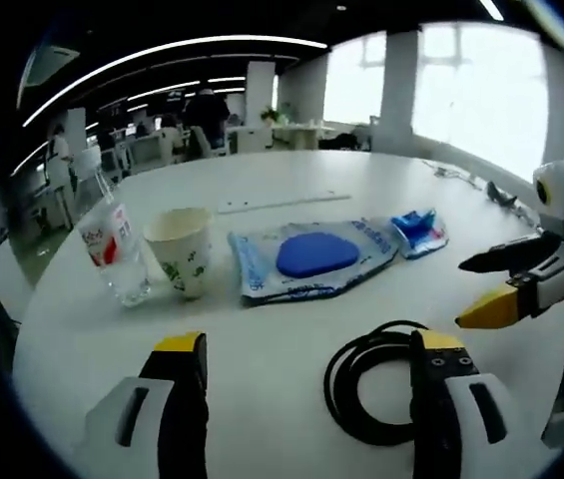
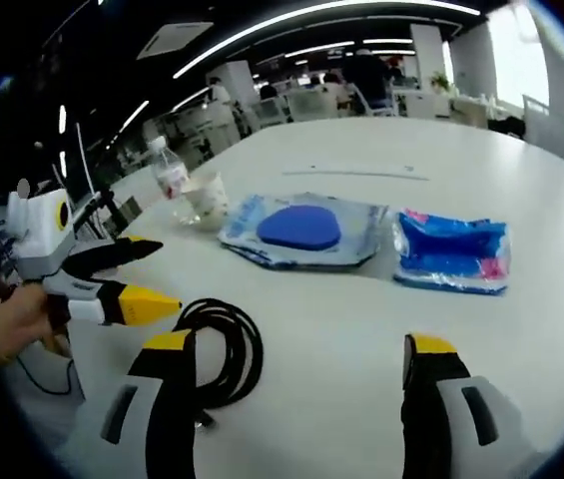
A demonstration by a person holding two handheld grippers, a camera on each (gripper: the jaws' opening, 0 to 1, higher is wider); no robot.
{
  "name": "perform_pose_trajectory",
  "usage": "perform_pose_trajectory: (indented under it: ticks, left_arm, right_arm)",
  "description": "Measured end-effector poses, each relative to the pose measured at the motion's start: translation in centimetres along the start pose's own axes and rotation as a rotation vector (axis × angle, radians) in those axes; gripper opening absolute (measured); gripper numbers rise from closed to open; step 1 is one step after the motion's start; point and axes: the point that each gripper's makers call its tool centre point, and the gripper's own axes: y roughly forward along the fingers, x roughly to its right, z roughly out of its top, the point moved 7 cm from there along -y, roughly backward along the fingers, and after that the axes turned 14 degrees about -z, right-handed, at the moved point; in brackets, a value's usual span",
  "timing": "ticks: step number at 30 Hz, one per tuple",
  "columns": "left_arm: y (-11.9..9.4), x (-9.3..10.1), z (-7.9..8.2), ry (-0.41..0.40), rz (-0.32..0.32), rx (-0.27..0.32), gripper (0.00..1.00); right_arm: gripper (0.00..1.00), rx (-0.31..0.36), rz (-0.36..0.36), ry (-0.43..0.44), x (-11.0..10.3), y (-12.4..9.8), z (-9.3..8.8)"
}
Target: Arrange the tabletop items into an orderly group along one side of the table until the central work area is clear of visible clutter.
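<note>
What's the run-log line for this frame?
left gripper: open, empty | right gripper: open, empty | black cable: coiled, near edge | bottle, paper cup, blue pad bag, blue packet: in a row, untouched

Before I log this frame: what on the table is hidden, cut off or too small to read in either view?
- Black cable, left gripper view: its right side is hidden behind this gripper's own jaw.
- Same cable, right gripper view: partly hidden behind the jaw.
- Water bottle label: too small to read.
- Paper cup, right gripper view: small, print unreadable.
- Blue packet: text blurred.
- Blue pad in its clear bag: printing unreadable.
</note>
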Motion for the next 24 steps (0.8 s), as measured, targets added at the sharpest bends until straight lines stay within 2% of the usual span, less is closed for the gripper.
perform_pose_trajectory:
  ticks: [3, 7, 8, 12, 17, 21, 24]
  left_arm:
    - [-0.2, 0.1, -0.6, -0.018, -0.011, 0.003, 0.71]
    - [-0.1, 0.4, -0.8, -0.027, -0.032, 0.008, 0.55]
    - [0.0, 0.8, -0.8, -0.035, -0.055, 0.013, 0.52]
    - [0.2, 1.6, -1.3, -0.015, -0.076, -0.008, 0.47]
    - [0.0, 2.2, -2.1, -0.029, -0.103, -0.026, 0.37]
    - [0.1, 2.3, -2.9, -0.037, -0.104, -0.057, 0.33]
    - [0.0, 2.3, -3.5, -0.067, -0.103, -0.070, 0.27]
  right_arm:
    - [0.78, 0.010, 0.010, -0.004, -0.7, 0.0, -0.2]
    - [0.69, 0.005, 0.033, -0.008, -1.8, 0.2, -0.9]
    - [0.68, 0.001, 0.040, -0.010, -2.2, 0.2, -1.2]
    - [0.59, -0.010, 0.045, -0.025, -2.9, 0.4, -2.0]
    - [0.40, -0.005, 0.070, -0.022, -3.4, 0.4, -2.6]
    - [0.38, -0.015, 0.077, -0.014, -3.7, 0.6, -3.0]
    - [0.31, -0.018, 0.078, -0.012, -3.9, 0.5, -3.3]
